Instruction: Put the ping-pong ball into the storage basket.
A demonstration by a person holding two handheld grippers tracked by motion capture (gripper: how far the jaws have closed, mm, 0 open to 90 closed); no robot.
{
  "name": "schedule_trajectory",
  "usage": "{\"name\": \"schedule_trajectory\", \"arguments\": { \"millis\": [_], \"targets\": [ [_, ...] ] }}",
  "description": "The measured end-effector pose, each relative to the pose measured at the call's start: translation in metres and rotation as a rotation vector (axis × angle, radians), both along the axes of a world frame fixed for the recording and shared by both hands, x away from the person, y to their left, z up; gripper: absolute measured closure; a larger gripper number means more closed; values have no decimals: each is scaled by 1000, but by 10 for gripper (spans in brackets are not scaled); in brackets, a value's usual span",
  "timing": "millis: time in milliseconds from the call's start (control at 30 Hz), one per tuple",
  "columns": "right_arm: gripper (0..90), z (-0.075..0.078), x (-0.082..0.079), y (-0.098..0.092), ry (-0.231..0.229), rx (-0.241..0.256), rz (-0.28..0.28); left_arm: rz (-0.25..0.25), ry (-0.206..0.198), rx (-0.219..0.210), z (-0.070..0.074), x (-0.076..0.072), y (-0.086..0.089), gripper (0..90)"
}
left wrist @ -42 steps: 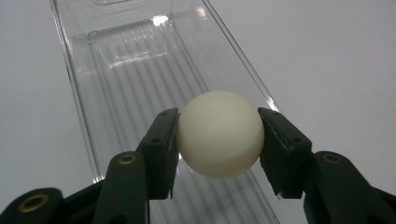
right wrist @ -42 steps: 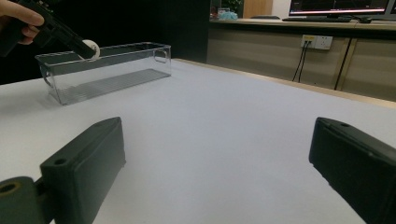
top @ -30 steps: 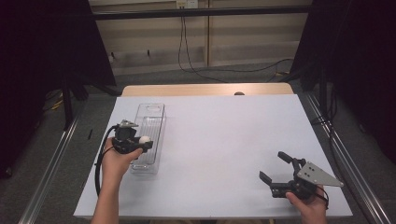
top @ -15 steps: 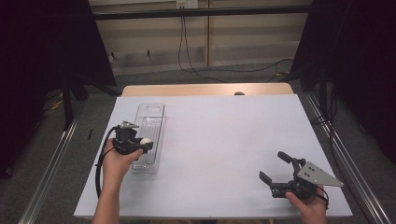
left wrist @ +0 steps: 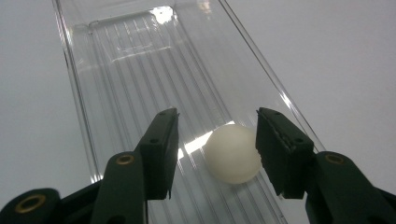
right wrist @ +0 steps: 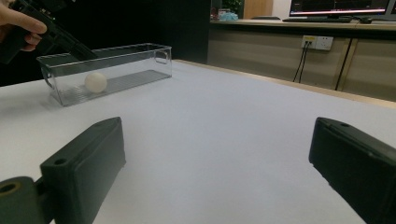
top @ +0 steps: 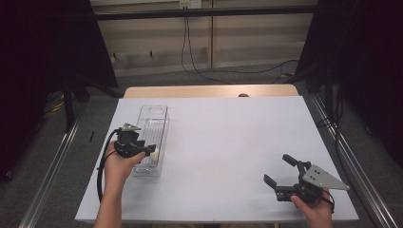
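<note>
Ball [left wrist: 232,153] in bin [top: 153,124], near end; bin on table [top: 228,137], left side

Bright overhead light glares off the clear tray [left wrist: 116,70]; dark surroundings.

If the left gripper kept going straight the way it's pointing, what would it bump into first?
Most likely the white ball lying in the clear tray: the left gripper points down at it, jaws open on either side. The ribbed tray floor lies just behind.
</note>
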State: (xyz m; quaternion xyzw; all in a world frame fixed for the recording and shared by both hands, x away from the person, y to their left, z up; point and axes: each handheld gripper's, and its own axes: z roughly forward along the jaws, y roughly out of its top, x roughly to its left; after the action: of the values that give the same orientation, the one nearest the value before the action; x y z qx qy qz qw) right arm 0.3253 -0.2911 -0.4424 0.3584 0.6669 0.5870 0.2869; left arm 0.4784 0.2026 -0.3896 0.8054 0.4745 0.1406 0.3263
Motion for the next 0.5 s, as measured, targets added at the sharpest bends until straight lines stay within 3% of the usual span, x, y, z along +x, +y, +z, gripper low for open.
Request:
{"name": "schedule_trajectory", "arguments": {
  "millis": [500],
  "targets": [
    [32, 0, 0, 0, 2, 2, -4, 12, -38, -56, 5, -9, 3, 419]
  ]
}}
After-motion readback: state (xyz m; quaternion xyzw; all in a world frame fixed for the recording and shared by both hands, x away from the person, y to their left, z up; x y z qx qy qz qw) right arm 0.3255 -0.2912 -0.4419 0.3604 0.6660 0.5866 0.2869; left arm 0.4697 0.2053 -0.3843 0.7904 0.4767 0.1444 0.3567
